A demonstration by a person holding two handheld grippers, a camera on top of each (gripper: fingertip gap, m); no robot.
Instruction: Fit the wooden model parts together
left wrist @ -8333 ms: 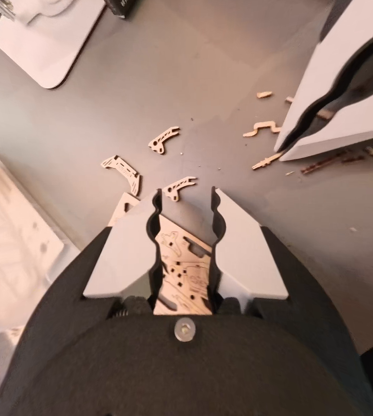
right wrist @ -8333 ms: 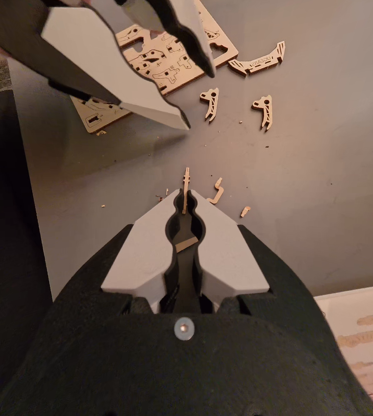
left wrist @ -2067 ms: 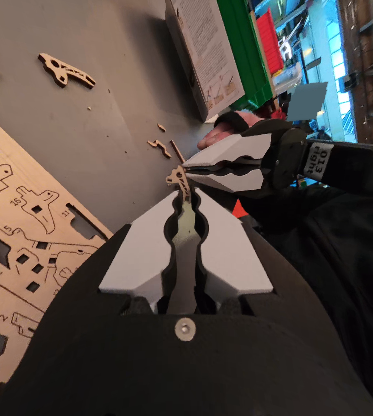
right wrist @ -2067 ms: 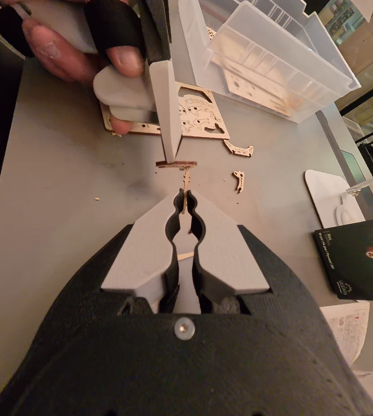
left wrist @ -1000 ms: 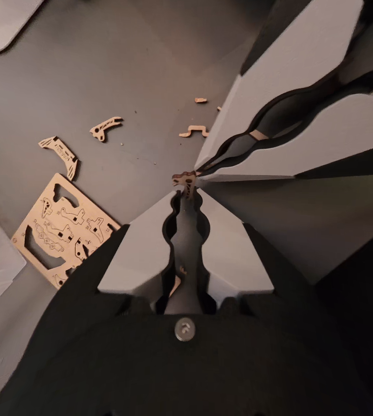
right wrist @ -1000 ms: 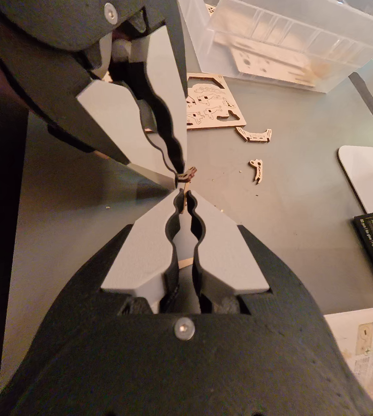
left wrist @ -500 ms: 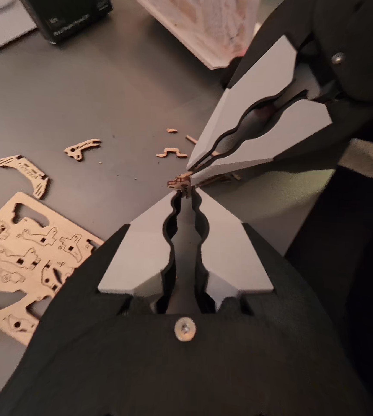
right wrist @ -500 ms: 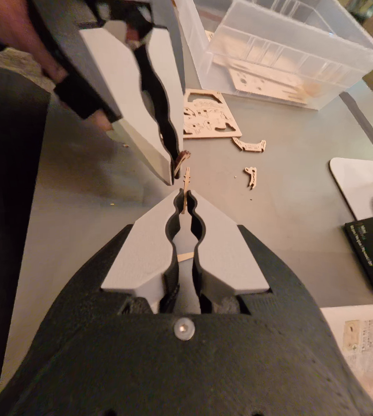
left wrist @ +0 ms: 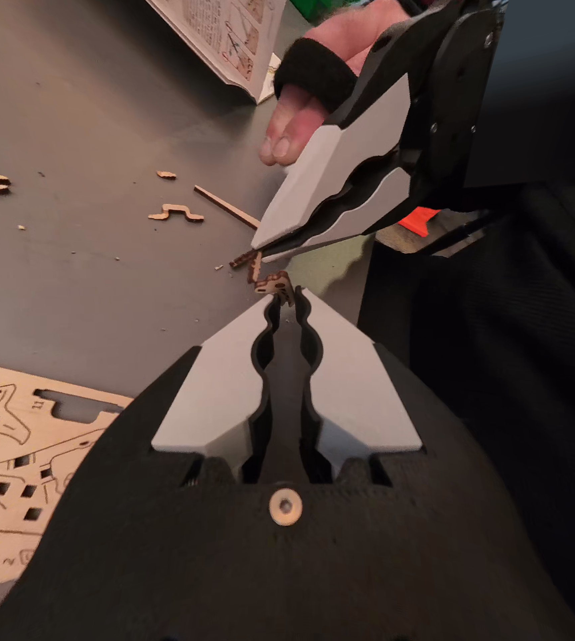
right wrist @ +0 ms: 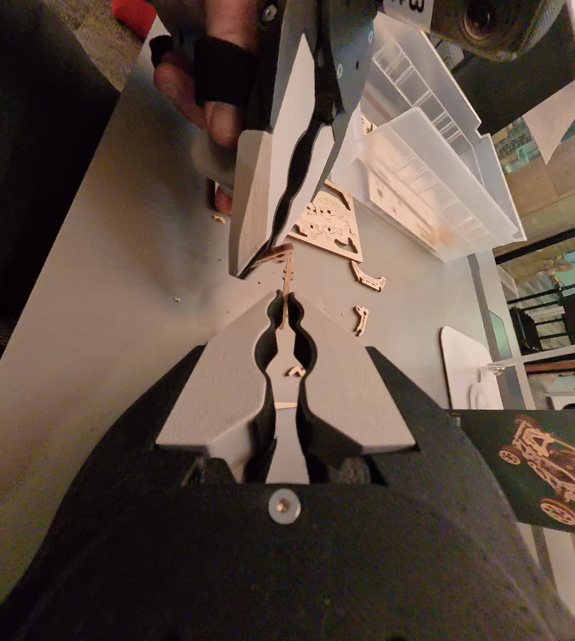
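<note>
Both grippers meet tip to tip just above the grey desk (left wrist: 88, 121), each carrying a small piece of laser-cut wood. The left gripper (left wrist: 287, 295) is clamped on a flat, perforated wooden part (left wrist: 273, 285), which sticks out past its pale fingertips. The right gripper (right wrist: 284, 296) is closed on a thin notched wooden strip (right wrist: 287, 277), pinched edge-on between its pads and pointing forward. The tip of the strip reaches the perforated part; from the right wrist view the two pieces touch at a right angle, though I cannot tell whether the strip sits in a slot.

A hand (left wrist: 300, 114) with a black strap over the fingers grips the right gripper's handle.

On the desk lie the leftovers: a cut-out plywood sheet (left wrist: 11, 451) at the near left, a zigzag offcut (left wrist: 176, 213), a thin wooden stick (left wrist: 225, 206) and scattered crumbs of wood. In the right wrist view a curved wooden part (right wrist: 367, 279) and a small bracket-shaped part (right wrist: 360, 319) rest beyond the sheet's corner. A clear plastic bin (right wrist: 435, 194) holding more sheets stands behind them, a folded instruction leaflet (left wrist: 223, 38) lies at the far side, and a dark kit box (right wrist: 539, 468) sits by the right gripper's body.
</note>
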